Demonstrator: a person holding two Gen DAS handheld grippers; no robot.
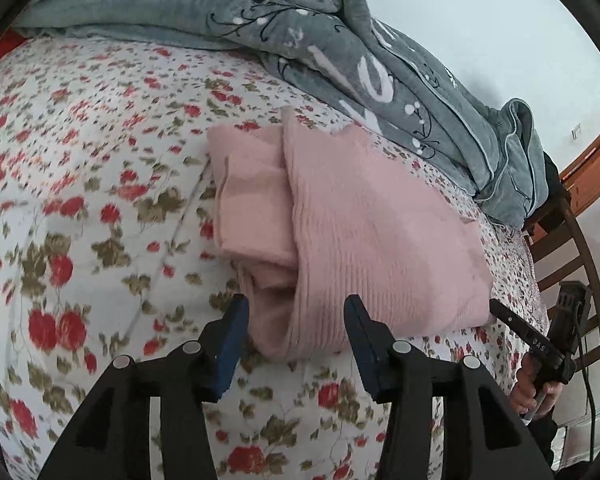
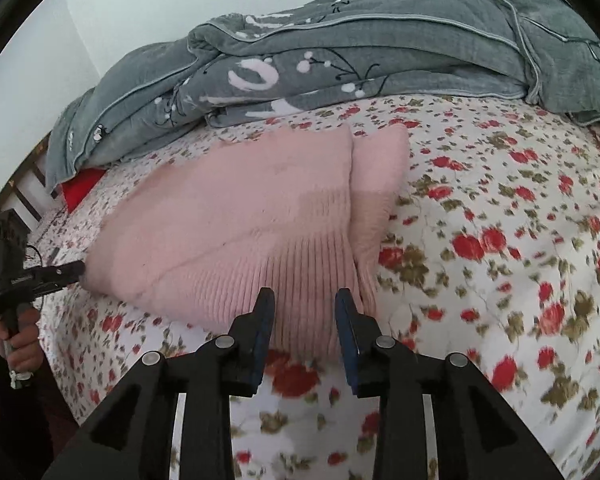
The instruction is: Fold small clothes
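Observation:
A pink knitted garment [image 1: 352, 232] lies folded on the floral bedsheet [image 1: 80, 200]. In the left wrist view my left gripper [image 1: 296, 304] is open, its blue-padded fingers either side of the garment's near ribbed end. The other hand-held gripper [image 1: 540, 344] shows at the garment's right corner. In the right wrist view my right gripper [image 2: 305, 299] is open, its fingers astride the ribbed near edge of the garment [image 2: 252, 220]. The other gripper [image 2: 48, 274] touches the garment's left corner there.
A crumpled grey quilt [image 1: 300, 20] lies along the far side of the bed, also in the right wrist view [image 2: 340, 52]. A wooden chair [image 1: 572, 248] stands at the bed's end. A red item [image 2: 80, 188] lies under the quilt's edge.

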